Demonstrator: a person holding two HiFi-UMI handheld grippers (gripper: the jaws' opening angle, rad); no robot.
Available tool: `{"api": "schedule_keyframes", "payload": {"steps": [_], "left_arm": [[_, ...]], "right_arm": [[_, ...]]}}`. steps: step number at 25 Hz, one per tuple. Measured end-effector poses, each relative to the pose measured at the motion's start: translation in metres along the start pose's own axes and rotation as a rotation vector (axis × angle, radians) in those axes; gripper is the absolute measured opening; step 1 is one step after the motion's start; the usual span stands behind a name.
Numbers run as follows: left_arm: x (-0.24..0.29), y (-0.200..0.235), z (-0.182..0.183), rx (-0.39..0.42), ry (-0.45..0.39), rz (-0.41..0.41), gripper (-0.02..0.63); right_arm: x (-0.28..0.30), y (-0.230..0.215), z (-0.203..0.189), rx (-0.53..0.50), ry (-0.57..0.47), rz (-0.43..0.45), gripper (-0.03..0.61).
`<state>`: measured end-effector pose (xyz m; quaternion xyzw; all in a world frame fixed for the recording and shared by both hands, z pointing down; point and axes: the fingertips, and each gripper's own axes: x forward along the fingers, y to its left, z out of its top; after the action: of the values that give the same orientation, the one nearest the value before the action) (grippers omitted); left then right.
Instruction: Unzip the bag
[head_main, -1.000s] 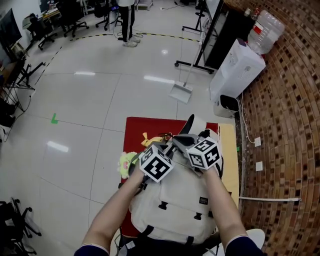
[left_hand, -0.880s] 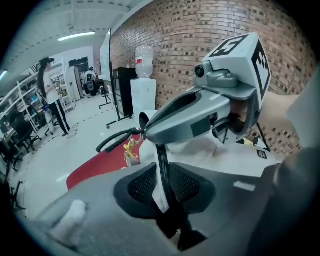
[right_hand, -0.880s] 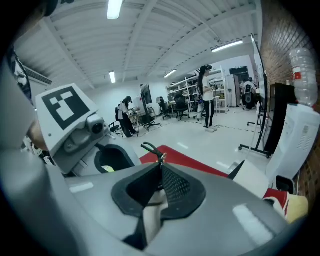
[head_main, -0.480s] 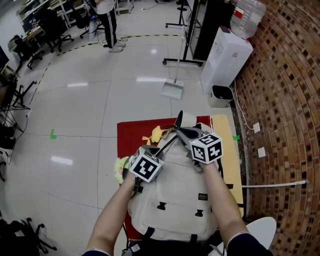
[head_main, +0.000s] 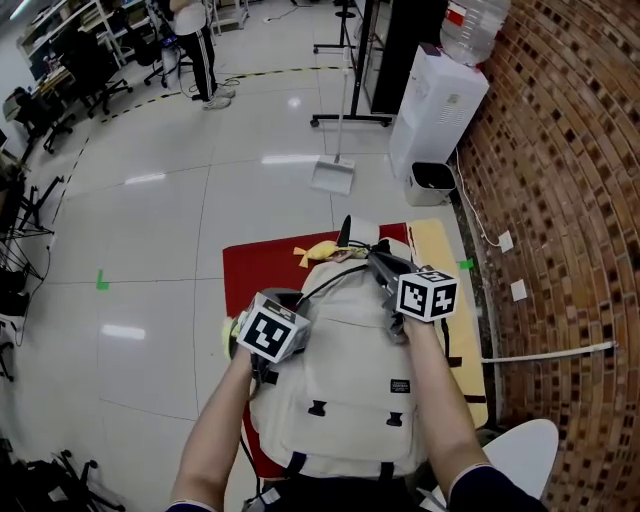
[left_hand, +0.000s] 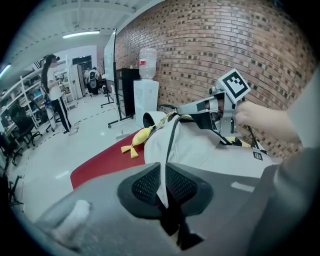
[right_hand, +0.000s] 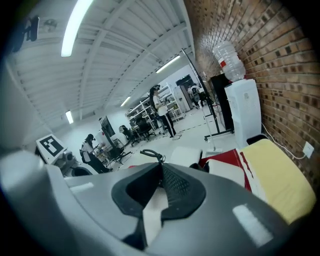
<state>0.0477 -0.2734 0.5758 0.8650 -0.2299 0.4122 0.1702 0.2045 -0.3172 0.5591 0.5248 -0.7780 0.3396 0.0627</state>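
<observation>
Right gripper (head_main: 377, 263) moved right, left gripper (left_hand: 162, 176) view: bag (left_hand: 210, 146) pinched

Ahead-left of my left hand-held gripper (left_hand: 162, 182) the bench (head_main: 265, 270) is bare red, then open floor (head_main: 150, 230); a yellow toy (head_main: 322, 251) lies at the top of the backpack (head_main: 345, 390) (which fills the room between it and my right hand-held gripper (right_hand: 159, 190)). Right, a brick wall (head_main: 570, 220) runs near; the water dispenser (head_main: 435, 110) and dustpan (head_main: 333, 176) stand well beyond

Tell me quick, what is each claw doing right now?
Left claw: just closed, pinching cloth of the backpack.
Right claw: closed, pinching a pale strip of the backpack.
</observation>
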Motion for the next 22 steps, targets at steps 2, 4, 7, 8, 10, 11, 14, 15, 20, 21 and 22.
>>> {"api": "schedule_keyframes", "payload": {"steps": [2,4,7,8,10,11,14,15,20,21,22], "left_arm": [[-0.001,0.000,0.000,-0.002,-0.003,-0.003,0.034],[-0.003,0.002,-0.001,-0.013,-0.006,-0.007,0.032],[-0.003,0.006,-0.006,-0.029,0.003,-0.008,0.025],[-0.003,0.006,-0.008,-0.027,0.008,-0.006,0.025],[-0.003,0.007,-0.009,-0.019,0.013,-0.004,0.026],[-0.003,0.007,-0.008,-0.013,0.011,-0.001,0.026],[-0.003,0.006,-0.008,-0.010,0.020,0.006,0.026],[-0.002,0.005,-0.010,-0.016,0.028,0.007,0.026],[0.001,0.012,-0.013,-0.011,0.049,0.038,0.026],[0.001,0.012,-0.014,-0.011,0.052,0.037,0.026],[0.002,0.012,-0.014,-0.011,0.055,0.040,0.026]], "right_arm": [[-0.007,-0.009,-0.001,0.029,-0.015,-0.016,0.025],[-0.013,-0.016,-0.002,0.053,-0.029,-0.031,0.025],[-0.025,-0.031,-0.005,0.084,-0.050,-0.063,0.023],[-0.030,-0.037,-0.007,0.095,-0.055,-0.075,0.023],[-0.038,-0.046,-0.010,0.117,-0.064,-0.089,0.023],[-0.042,-0.050,-0.011,0.129,-0.070,-0.095,0.023],[-0.054,-0.063,-0.016,0.163,-0.078,-0.122,0.023],[-0.059,-0.069,-0.018,0.170,-0.075,-0.137,0.023],[-0.085,-0.097,-0.031,0.194,-0.050,-0.187,0.023],[-0.090,-0.100,-0.033,0.200,-0.047,-0.192,0.023],[-0.094,-0.103,-0.035,0.208,-0.045,-0.197,0.023]]}}
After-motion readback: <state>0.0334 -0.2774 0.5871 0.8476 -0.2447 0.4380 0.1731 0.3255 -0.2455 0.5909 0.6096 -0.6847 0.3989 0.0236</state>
